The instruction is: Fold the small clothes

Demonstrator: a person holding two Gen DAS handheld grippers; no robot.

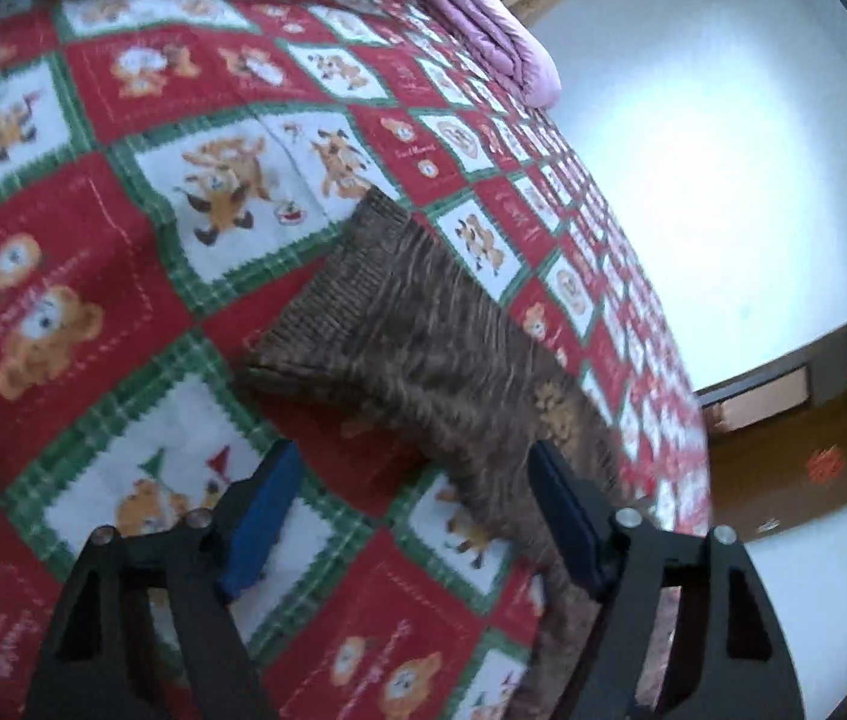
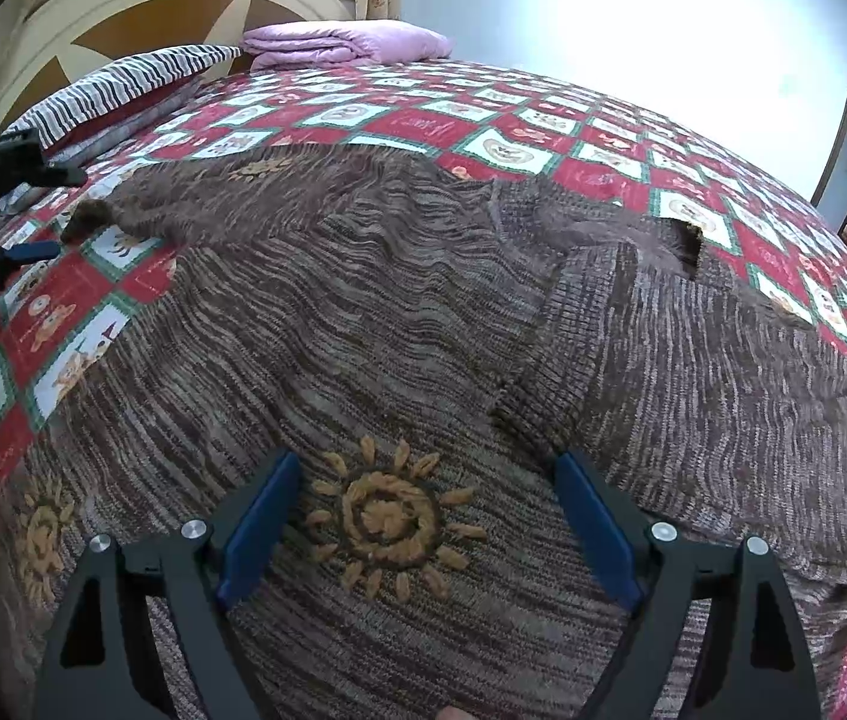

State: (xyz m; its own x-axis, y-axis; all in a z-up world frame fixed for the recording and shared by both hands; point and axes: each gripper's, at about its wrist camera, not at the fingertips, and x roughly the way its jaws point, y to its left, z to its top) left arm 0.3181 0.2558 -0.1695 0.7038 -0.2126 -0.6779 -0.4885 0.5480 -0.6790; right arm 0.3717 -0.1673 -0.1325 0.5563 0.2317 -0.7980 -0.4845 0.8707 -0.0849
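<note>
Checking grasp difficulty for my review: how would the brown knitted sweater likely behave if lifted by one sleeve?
The brown knitted sweater is probably floppy: its sleeve lies rumpled on the bed. It likely drapes and stretches. Its thick knit suggests some weight.

Sweater (image 2: 363, 312): coarse ribbed knit, brown marl yarn, matt, with raised tan yarn-embroidered suns. Bedspread (image 2: 543, 138): smooth printed woven cloth, red, white and green, matt; lilac quilt (image 2: 345, 39) at the head edge is padded cloth with faint sheen, beside a striped cloth pillow (image 2: 123, 81). Right gripper (image 2: 426, 531): matt black plastic arms, blue matt pads, bright metal screw heads; headboard (image 2: 141, 6) painted wood, satin.
</note>
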